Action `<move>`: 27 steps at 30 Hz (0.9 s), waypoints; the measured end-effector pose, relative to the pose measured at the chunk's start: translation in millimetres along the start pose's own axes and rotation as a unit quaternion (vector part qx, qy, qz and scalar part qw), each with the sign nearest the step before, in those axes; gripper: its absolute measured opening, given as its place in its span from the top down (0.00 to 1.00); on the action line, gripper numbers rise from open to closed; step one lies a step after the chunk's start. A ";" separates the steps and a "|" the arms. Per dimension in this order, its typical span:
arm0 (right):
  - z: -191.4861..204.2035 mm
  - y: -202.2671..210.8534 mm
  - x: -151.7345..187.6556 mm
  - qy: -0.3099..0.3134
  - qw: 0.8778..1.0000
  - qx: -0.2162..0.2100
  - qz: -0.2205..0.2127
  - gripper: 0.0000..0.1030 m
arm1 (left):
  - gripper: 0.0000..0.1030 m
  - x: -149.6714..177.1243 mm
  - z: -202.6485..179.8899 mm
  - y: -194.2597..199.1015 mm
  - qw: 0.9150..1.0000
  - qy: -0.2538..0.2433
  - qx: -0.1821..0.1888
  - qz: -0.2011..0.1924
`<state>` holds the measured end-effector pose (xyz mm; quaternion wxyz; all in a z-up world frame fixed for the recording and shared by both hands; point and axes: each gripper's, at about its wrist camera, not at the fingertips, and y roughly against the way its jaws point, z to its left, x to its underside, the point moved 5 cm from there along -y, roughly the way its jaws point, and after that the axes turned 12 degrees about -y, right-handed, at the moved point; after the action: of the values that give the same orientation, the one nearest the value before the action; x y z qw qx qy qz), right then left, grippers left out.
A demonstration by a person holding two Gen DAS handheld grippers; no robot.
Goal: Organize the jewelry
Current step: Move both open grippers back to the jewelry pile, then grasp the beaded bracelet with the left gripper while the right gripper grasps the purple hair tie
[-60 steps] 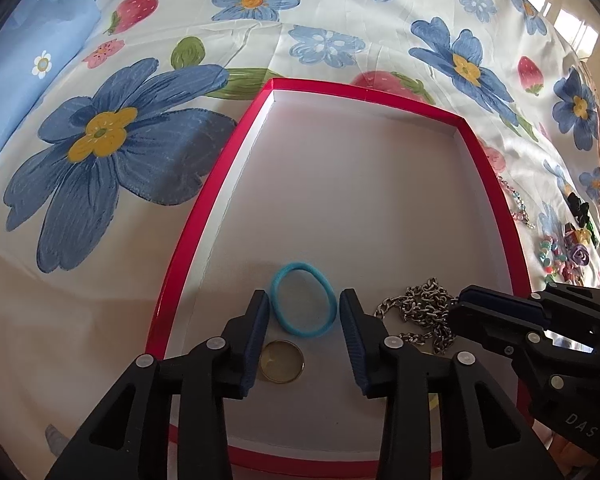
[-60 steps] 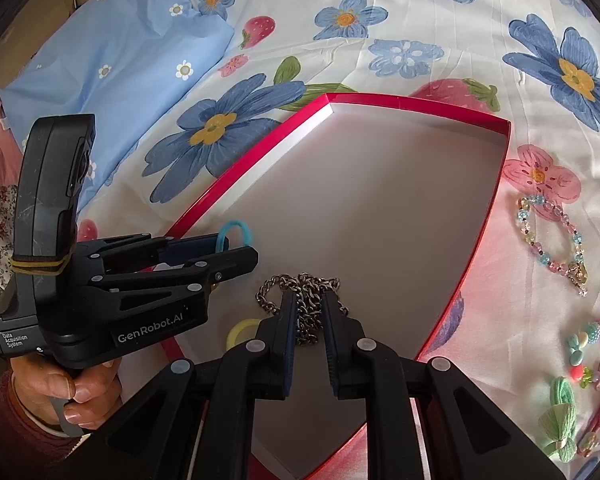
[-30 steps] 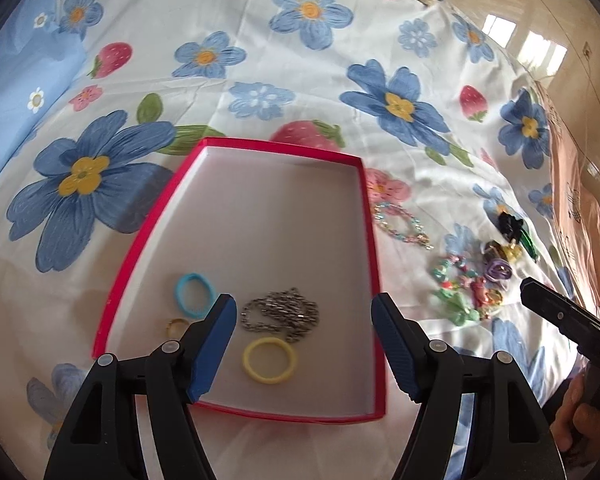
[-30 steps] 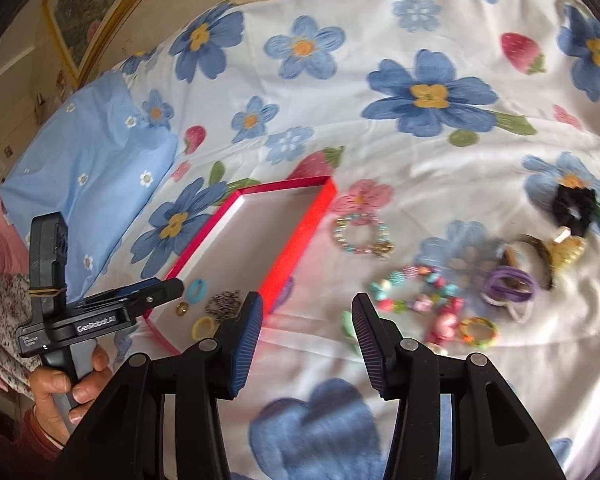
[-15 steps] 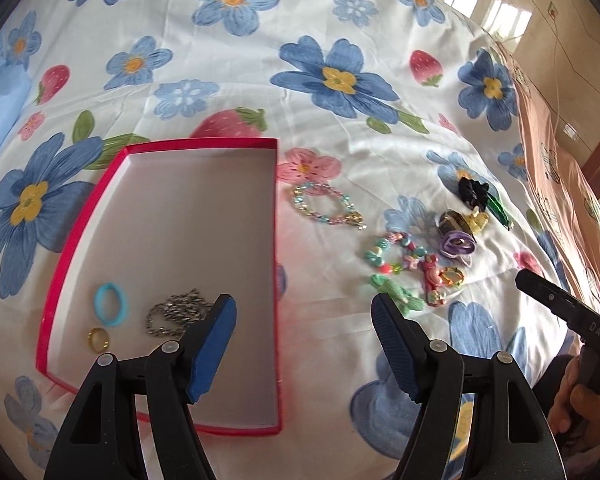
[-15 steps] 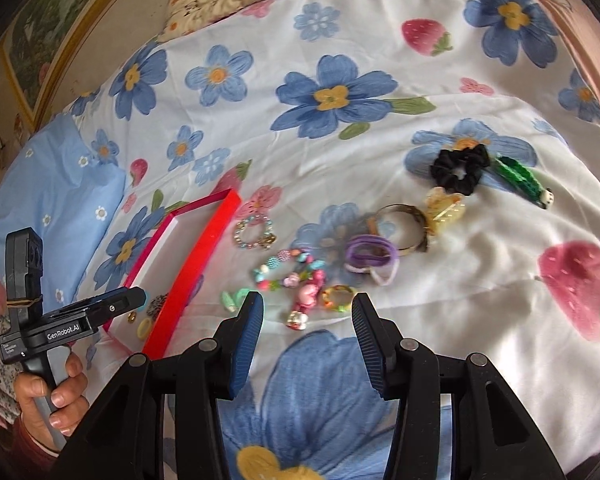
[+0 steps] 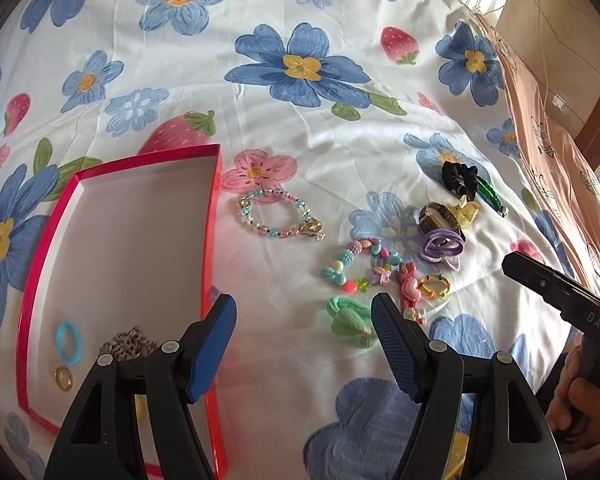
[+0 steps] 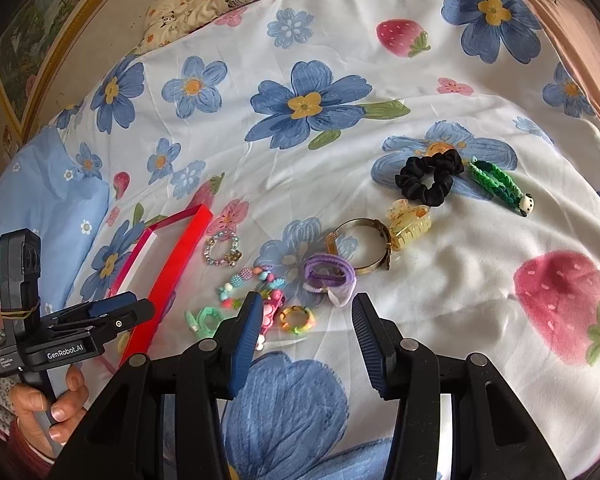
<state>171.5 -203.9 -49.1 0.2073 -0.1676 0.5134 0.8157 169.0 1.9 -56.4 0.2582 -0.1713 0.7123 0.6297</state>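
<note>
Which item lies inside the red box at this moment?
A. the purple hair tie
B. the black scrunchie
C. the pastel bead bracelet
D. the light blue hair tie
D: the light blue hair tie lies on the floor of the red box, beside the silver chain and a gold ring.

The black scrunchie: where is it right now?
In the right wrist view the black scrunchie lies on the floral sheet, upper right, beside the green braided clip and above the yellowish claw clip.

"GenRobot.AI" marks the left gripper (image 8: 116, 314); "DAS" the right gripper (image 7: 539, 276).
</note>
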 end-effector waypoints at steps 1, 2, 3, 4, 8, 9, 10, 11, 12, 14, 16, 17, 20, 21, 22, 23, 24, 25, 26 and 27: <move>-1.0 -2.8 -1.4 0.001 1.000 0.002 0.001 0.53 | 0.33 -2.6 -0.4 -3.7 1.000 -0.002 0.000 0.001; -2.6 -6.8 -3.0 0.001 1.000 0.005 0.003 0.54 | 0.33 -7.0 -0.2 -8.9 1.000 -0.005 0.000 0.002; -4.1 -10.1 -3.9 0.000 1.000 0.007 0.006 0.54 | 0.33 -11.1 0.0 -14.1 1.000 -0.007 -0.001 0.003; -5.6 -14.1 -5.3 -0.001 1.000 0.008 0.008 0.54 | 0.34 -15.2 0.1 -19.4 1.000 -0.009 -0.001 0.004; -11.0 -29.7 -8.9 -0.003 1.000 0.015 0.019 0.54 | 0.34 -32.8 0.0 -42.0 1.000 -0.025 -0.003 0.008; -12.2 -33.7 -9.6 -0.003 1.000 0.017 0.022 0.54 | 0.34 -35.9 -0.1 -47.5 1.000 -0.028 -0.006 0.010; -13.7 -36.2 -10.1 -0.003 1.000 0.017 0.024 0.54 | 0.34 -40.2 -0.5 -54.7 0.999 -0.033 -0.007 0.012; -15.0 -39.7 -10.6 -0.004 0.999 0.019 0.026 0.54 | 0.34 -44.8 -1.0 -62.7 0.999 -0.037 -0.006 0.015; -16.2 -42.4 -11.1 -0.005 0.999 0.019 0.028 0.54 | 0.34 -48.0 -1.4 -69.2 0.999 -0.041 -0.006 0.018; -18.7 -47.3 -11.9 -0.006 0.999 0.021 0.032 0.54 | 0.35 -54.5 -2.3 -83.8 0.998 -0.051 -0.011 0.028; -21.4 -52.1 -12.8 -0.009 0.999 0.021 0.037 0.54 | 0.40 -58.7 -3.2 -100.3 0.997 -0.063 -0.014 0.042; -21.8 -54.1 -12.8 -0.010 0.999 0.021 0.038 0.54 | 0.42 -60.3 -3.3 -107.9 0.997 -0.064 -0.014 0.050; -21.9 -59.3 -12.8 -0.009 0.999 0.022 0.042 0.55 | 0.54 -63.2 -3.1 -127.0 0.995 -0.068 -0.016 0.072; -21.5 -61.2 -12.7 -0.008 0.999 0.022 0.044 0.56 | 0.64 -63.1 -4.5 -133.0 0.994 -0.071 -0.016 0.079; -21.4 -62.6 -12.8 -0.007 0.999 0.022 0.045 0.60 | 0.71 -63.4 -5.7 -136.9 0.994 -0.072 -0.014 0.082; -21.3 -64.4 -12.3 -0.005 0.999 0.024 0.046 0.66 | 0.73 -63.9 -7.4 -139.8 0.994 -0.075 -0.013 0.081; -21.9 -65.7 -12.2 -0.004 0.999 0.026 0.047 0.72 | 0.81 -64.6 -9.6 -141.2 0.994 -0.078 -0.012 0.079; -22.9 -66.9 -11.9 -0.004 0.998 0.029 0.047 0.75 | 0.84 -64.9 -11.3 -142.0 0.994 -0.081 -0.009 0.077; -24.2 -67.9 -11.6 -0.004 0.998 0.033 0.047 0.84 | 0.87 -65.1 -12.5 -142.0 0.994 -0.084 -0.008 0.074; -25.2 -68.7 -11.4 -0.003 0.998 0.036 0.048 0.86 | 0.87 -64.7 -13.6 -141.4 0.994 -0.085 -0.006 0.072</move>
<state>217.9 -202.1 -106.9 0.1759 -0.1326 0.5490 0.8063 299.7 -37.7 -131.9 0.2712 -0.0667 0.6945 0.6631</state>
